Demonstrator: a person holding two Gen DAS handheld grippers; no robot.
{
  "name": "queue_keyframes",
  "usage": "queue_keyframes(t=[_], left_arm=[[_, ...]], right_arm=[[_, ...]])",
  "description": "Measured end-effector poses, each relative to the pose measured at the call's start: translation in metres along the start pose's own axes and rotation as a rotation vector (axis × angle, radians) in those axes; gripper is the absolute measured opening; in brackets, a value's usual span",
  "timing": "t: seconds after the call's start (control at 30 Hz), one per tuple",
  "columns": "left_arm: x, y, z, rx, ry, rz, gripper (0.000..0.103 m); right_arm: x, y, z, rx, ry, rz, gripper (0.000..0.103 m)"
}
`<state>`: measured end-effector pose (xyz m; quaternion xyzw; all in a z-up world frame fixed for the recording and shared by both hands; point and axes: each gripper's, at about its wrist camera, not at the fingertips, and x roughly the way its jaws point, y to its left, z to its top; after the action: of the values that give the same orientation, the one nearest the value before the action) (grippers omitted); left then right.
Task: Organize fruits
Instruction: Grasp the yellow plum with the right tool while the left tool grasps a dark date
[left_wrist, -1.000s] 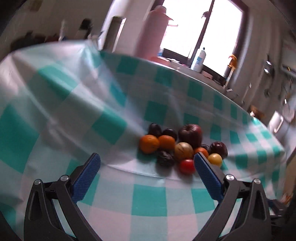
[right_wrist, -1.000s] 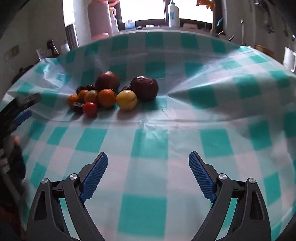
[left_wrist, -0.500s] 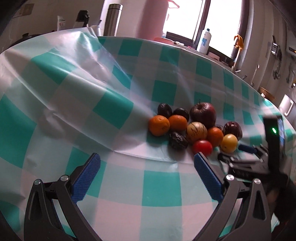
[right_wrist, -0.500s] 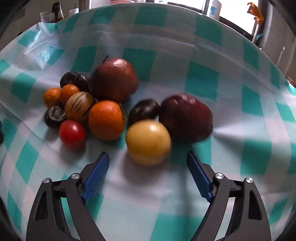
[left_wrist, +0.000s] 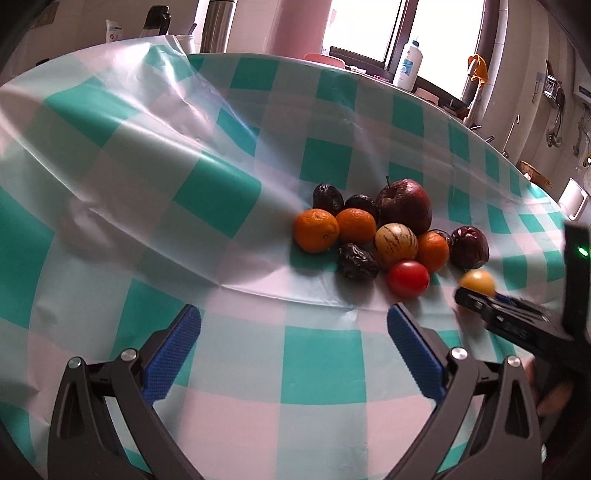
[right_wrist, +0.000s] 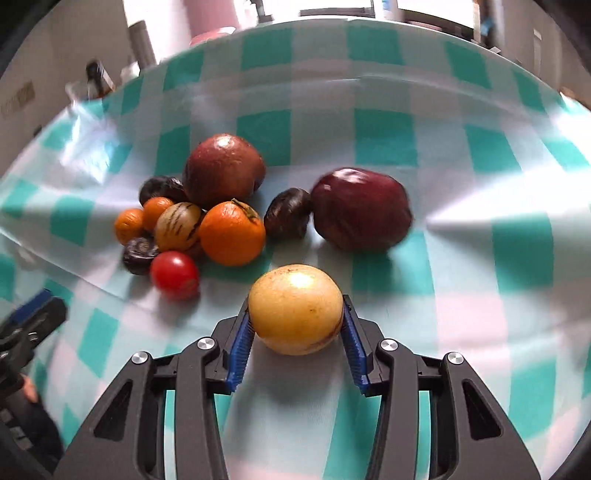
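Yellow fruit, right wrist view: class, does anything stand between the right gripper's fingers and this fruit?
Nothing visible does. The right gripper has its blue pads against both sides of the yellow fruit, with no other fruit between them. The nearest neighbours, the red tomato and the orange, lie apart from it on the checked tablecloth.

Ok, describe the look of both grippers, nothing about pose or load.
Left gripper and right gripper match: matte black angular linkage arms with triangular cut-outs, round silver pivot bolts, blue ribbed finger pads. The right unit carries a black upright module with a green light. No cables visible.
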<state>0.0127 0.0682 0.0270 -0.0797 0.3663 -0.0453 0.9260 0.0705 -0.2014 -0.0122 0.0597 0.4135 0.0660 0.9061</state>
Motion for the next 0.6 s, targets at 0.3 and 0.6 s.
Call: queue_keyframes(t=[0.3, 0.6], left_arm=[[0.008, -0.013, -0.001, 0.035, 0.016, 0.012, 0.101], [0.053, -0.048, 0.019, 0.140, 0.101, 0.049, 0.073]], right_arm=[[-0.023, -0.028, -0.018, 0.206, -0.083, 0.129, 0.045], [-0.019, -0.024, -0.010, 0.203, -0.078, 0.150, 0.045]])
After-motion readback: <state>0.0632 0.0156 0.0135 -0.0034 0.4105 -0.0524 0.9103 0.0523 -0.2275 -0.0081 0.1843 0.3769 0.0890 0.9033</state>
